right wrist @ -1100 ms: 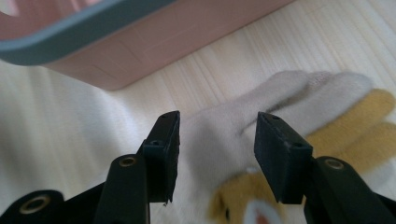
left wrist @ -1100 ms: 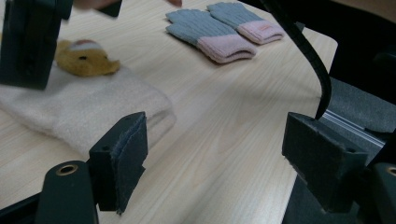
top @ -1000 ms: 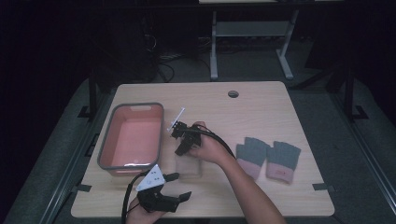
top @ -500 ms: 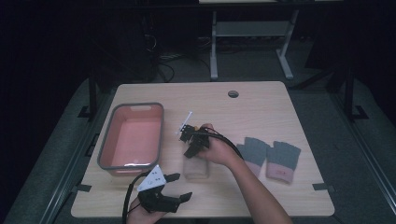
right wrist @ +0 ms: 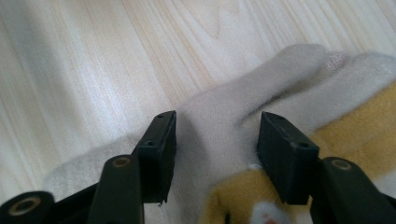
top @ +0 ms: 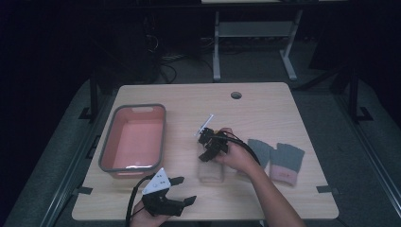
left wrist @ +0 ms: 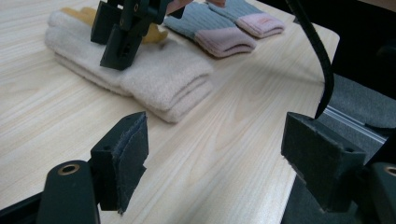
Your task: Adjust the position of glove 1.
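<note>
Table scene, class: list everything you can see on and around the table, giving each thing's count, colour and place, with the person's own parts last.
Table: one, light wood, centre of the high view.
Basin: one, pink with a grey rim, on the table's left side.
Cream gloves: a folded stack, cream with some yellow, near the table's front middle.
Grey gloves: two, grey with pink cuffs, side by side on the table's right.
Left gripper: one, black, jaws apart, at the front edge.
Right gripper: one, black, jaws apart over the cream gloves.
Right hand: one, holding the right gripper.
</note>
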Demonstrator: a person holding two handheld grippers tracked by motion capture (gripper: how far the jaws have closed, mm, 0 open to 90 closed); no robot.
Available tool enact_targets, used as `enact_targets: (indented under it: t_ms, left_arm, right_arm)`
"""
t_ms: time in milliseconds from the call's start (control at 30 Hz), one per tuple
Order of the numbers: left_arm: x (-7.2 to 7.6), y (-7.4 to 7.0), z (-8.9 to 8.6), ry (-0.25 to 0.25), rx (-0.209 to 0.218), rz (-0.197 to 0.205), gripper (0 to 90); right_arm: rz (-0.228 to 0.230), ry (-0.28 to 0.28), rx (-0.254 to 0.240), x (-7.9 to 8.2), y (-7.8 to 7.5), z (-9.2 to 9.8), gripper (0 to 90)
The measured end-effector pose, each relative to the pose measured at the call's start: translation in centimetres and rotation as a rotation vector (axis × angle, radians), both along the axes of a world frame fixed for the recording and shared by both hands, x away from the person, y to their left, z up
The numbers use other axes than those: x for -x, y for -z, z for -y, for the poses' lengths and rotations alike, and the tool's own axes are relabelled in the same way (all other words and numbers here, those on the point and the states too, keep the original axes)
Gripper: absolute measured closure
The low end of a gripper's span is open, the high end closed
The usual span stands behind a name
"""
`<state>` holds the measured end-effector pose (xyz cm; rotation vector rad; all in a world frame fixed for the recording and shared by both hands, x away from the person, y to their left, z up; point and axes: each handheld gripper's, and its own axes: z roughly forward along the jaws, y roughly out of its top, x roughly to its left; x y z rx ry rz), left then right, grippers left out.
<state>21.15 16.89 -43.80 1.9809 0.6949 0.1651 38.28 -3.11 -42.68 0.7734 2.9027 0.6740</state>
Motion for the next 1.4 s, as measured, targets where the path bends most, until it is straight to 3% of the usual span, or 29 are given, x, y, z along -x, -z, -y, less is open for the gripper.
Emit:
enact_targets:
  t_ms: [100, 300, 500, 700, 833, 1000, 1067, 1300, 1400]
  left_arm:
    - [-0.1, 0.0, 0.1, -0.005, 0.006, -0.008, 23.1]
    - [-0.3, -0.3, 0.7, -0.034, -0.009, -0.010, 23.1]
    - [-0.9, -1.1, 1.3, -0.087, -0.012, -0.018, 23.1]
    - [-2.8, -1.0, 1.8, -0.171, -0.010, -0.113, 23.9]
    - [-4.2, -0.8, 3.2, -0.194, -0.068, -0.131, 23.9]
    - [-6.2, -0.4, 4.0, -0.225, -0.042, -0.204, 24.3]
    - [-7.1, -0.2, 4.1, -0.233, -0.017, -0.248, 28.5]
    - [-9.4, 0.6, 4.1, -0.262, 0.023, -0.389, 30.6]
    - [-9.8, 1.0, 4.1, -0.276, 0.034, -0.436, 32.2]
  right_arm:
    - [0.004, 0.014, -0.024, 0.2, -0.3, 0.2, 41.8]
    - [0.020, 0.050, -0.124, 1.3, -2.1, 1.7, 39.8]
    - [-0.014, 0.173, -0.230, 2.5, -2.9, 4.5, 38.9]
    - [-0.036, 0.285, -0.263, 3.6, -2.2, 6.4, 38.2]
    - [-0.056, 0.334, -0.270, 4.4, -1.5, 6.8, 38.0]
    - [-0.083, 0.399, -0.287, 4.8, -0.9, 7.3, 37.0]
    - [-0.103, 0.423, -0.314, 4.7, -0.7, 7.7, 37.7]
    - [-0.166, 0.485, -0.360, 4.8, 0.6, 8.4, 39.4]
    - [-0.173, 0.501, -0.345, 4.7, 0.9, 8.5, 41.5]
